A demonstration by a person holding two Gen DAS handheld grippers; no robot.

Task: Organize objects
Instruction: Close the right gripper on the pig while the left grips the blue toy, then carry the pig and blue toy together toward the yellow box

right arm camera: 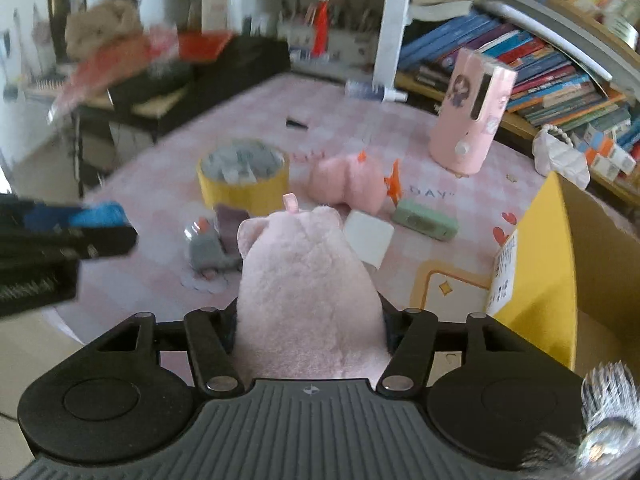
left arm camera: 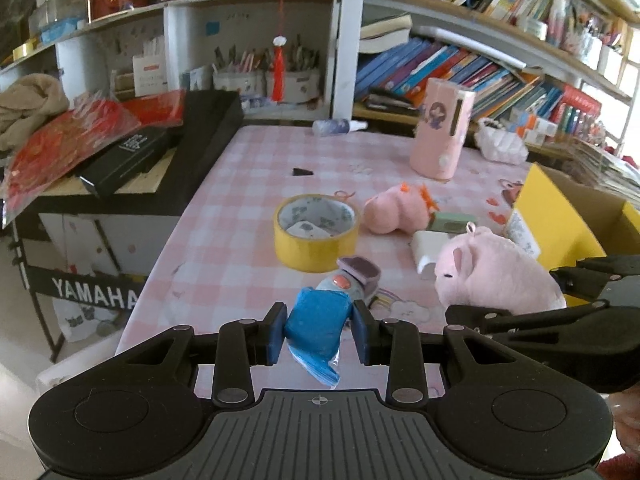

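My left gripper [left arm camera: 319, 330] is shut on a blue packet [left arm camera: 316, 324] and holds it above the near edge of the pink checked table [left arm camera: 224, 216]. My right gripper [right arm camera: 308, 328] is shut on a pink plush pig [right arm camera: 308, 288], which also shows in the left wrist view [left arm camera: 492, 276]. The left gripper with the blue packet [right arm camera: 96, 216] shows at the left of the right wrist view. On the table lie a yellow tape roll [left arm camera: 316, 232], a grey mouse toy [left arm camera: 348, 284], a second pink plush [left arm camera: 396, 208], a green case [right arm camera: 424, 220] and a white block [right arm camera: 368, 240].
A yellow cardboard box [left arm camera: 560, 216] stands open at the table's right. A tall pink holder [left arm camera: 440, 132] and a small spray bottle [left arm camera: 340, 126] stand farther back. Bookshelves [left arm camera: 480, 64] line the rear. A Yamaha keyboard stand [left arm camera: 96, 296] with black boxes sits at the left.
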